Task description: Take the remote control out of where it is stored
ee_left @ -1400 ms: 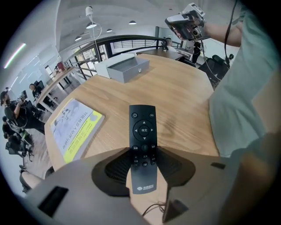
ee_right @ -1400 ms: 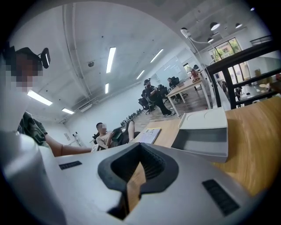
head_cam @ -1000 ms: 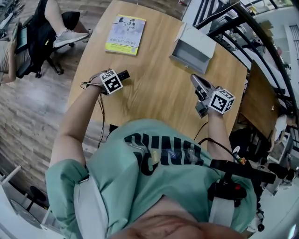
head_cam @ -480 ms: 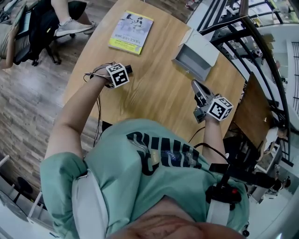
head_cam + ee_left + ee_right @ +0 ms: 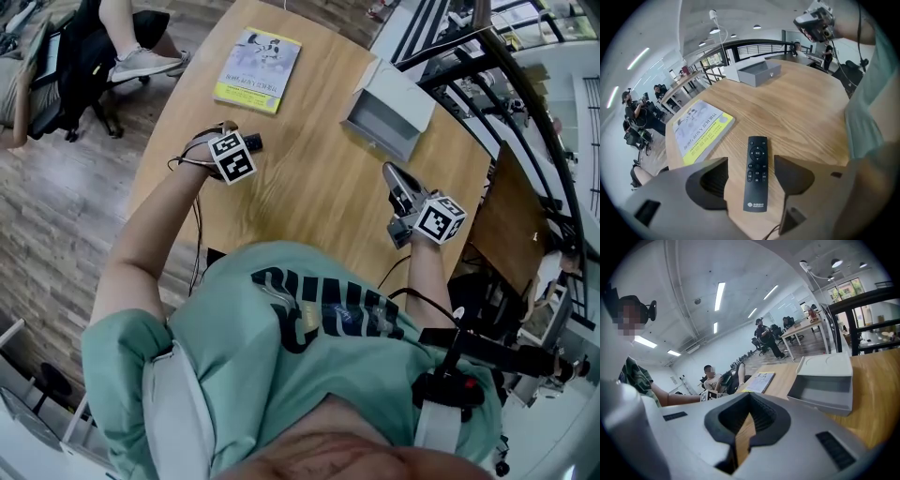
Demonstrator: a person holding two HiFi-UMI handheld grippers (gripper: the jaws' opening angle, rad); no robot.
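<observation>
Nearest to us, the left gripper [image 5: 751, 163] rests low over the wooden table [image 5: 811, 112]. Its two grey jaws are opening. The black remote control [image 5: 756, 173] lies flat on the table between them, buttons up, with a gap on each side, so neither pad touches it. In the head view the left gripper [image 5: 246, 146] sits near the table's left edge, and the remote's dark end [image 5: 252, 142] pokes out past the marker cube.

To the right, the right gripper [image 5: 743, 430] has its jaws pressed together at the tips, with nothing between them. In the head view the right gripper [image 5: 394, 176] points toward the grey box [image 5: 389, 111].

Farther off, the grey box [image 5: 824, 387] stands open on the table, well apart from the remote. A yellow-edged booklet [image 5: 701, 125] lies flat beyond the left jaw.

Compared with a second ago, we see little change from above. The remote is at the same spot by the left gripper. The right gripper stays just short of the box, and the booklet and box have not moved.
</observation>
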